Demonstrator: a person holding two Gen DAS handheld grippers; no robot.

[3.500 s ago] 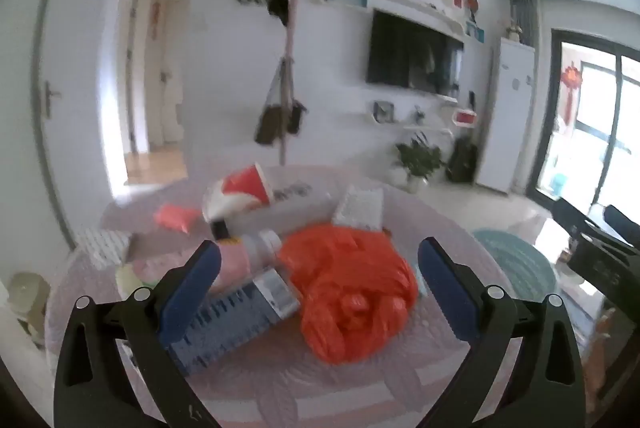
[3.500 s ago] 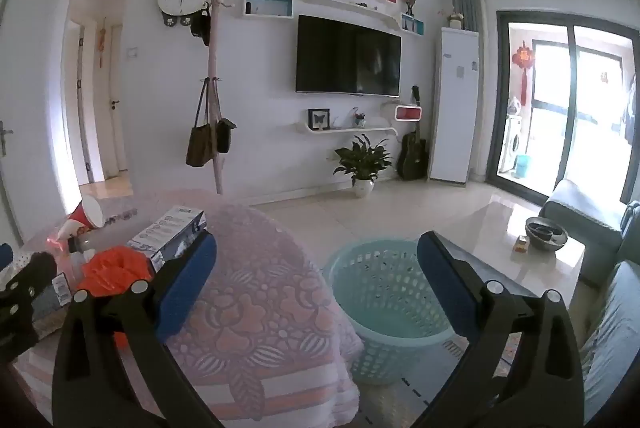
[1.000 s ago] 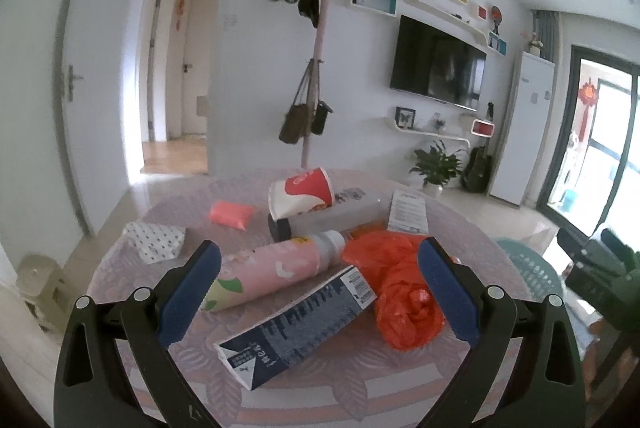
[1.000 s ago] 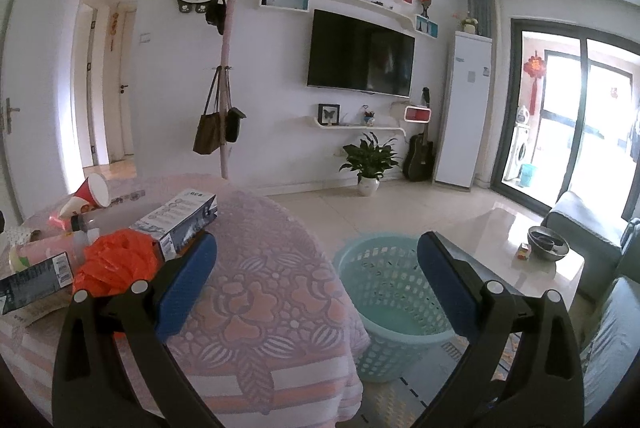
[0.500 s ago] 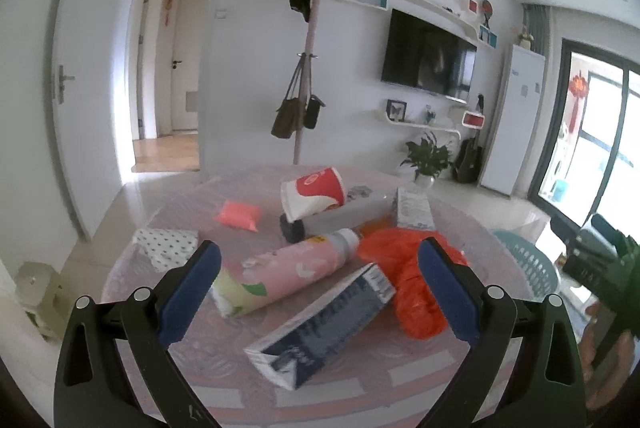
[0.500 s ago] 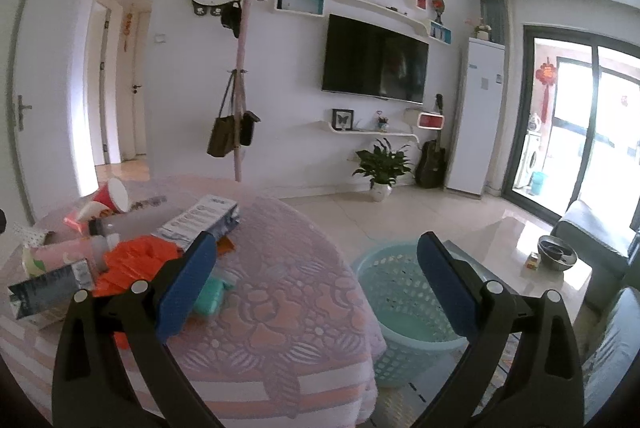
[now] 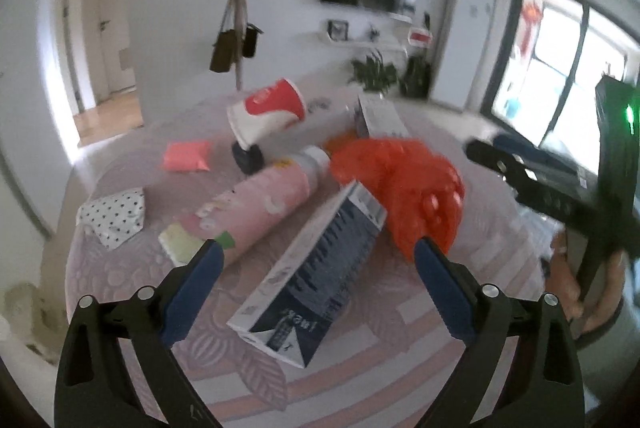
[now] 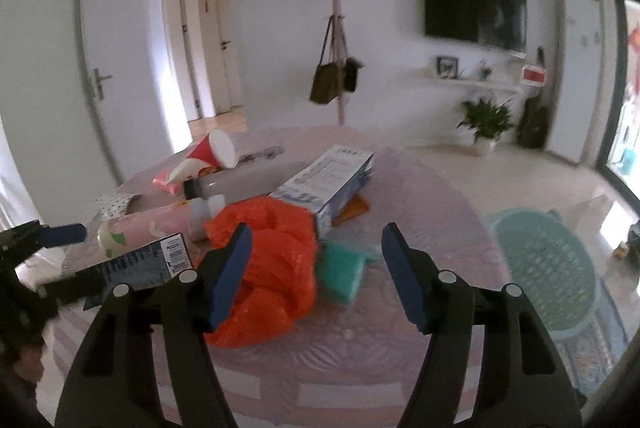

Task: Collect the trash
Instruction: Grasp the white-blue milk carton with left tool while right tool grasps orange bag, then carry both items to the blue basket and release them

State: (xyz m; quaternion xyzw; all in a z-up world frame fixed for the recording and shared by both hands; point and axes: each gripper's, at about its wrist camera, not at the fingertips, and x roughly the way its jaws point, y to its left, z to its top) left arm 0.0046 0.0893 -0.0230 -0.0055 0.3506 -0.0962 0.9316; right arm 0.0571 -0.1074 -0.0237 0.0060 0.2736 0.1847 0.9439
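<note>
With both the left gripper (image 7: 316, 260) and right gripper (image 8: 316, 248) being held wide open and empty, the crumpled orange bag (image 8: 264, 268) is being lined up, and the teal packet (image 8: 340, 270) touching it risks being dragged off the worktop (image 8: 400, 328).

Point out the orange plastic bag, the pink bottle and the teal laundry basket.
orange plastic bag (image 8: 272, 268): right wrist view, middle of the crumpled plastic.
pink bottle (image 7: 260, 208): left wrist view, middle of its pink body.
teal laundry basket (image 8: 548, 268): right wrist view, perforated inner wall.

I count two boxes (image 7: 316, 272) (image 8: 326, 182), one pink bottle (image 7: 260, 206), one cup (image 7: 266, 114), one orange bag (image 7: 404, 184), one basket (image 8: 548, 264) at three o'clock.
</note>
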